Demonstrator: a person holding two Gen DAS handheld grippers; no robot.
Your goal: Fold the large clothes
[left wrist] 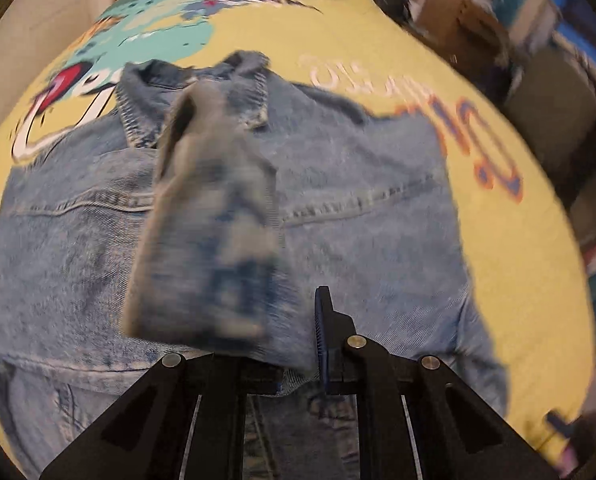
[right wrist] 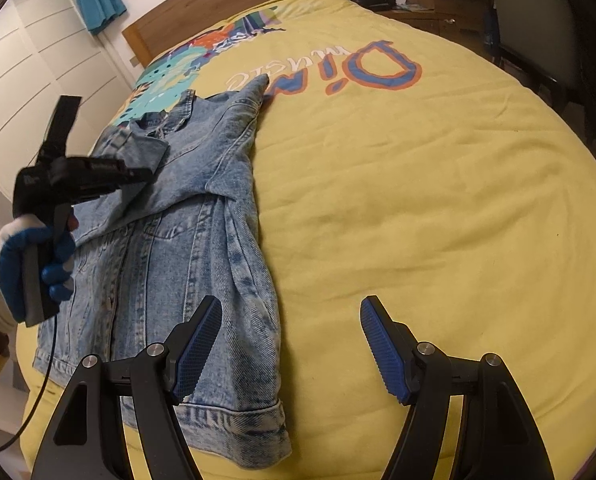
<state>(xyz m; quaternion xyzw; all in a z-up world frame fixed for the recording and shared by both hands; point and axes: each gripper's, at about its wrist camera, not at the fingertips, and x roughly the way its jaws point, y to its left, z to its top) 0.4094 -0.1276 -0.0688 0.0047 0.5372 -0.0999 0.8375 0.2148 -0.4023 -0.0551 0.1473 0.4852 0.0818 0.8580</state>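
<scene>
Gripping a blurred sleeve (left wrist: 214,216), the left tongs (left wrist: 298,364) hold it lifted over the denim jacket (left wrist: 338,184), which lies on the yellow bedspread (left wrist: 510,264); the writing there is smeared beyond reading. From the right wrist view, big orange-edged blue letters (right wrist: 374,70) on the bedspread appear upside down, starting "Di". The right tongs (right wrist: 290,348) gape wide at the jacket's hem, holding nothing. A gloved left hand (right wrist: 30,268) grips its tool's handle upright.

Light-blue denim jacket (right wrist: 202,216) lies flat, buttoned front up; 1 sleeve (left wrist: 210,216) raised in left hand-held gripper (left wrist: 298,344).
</scene>
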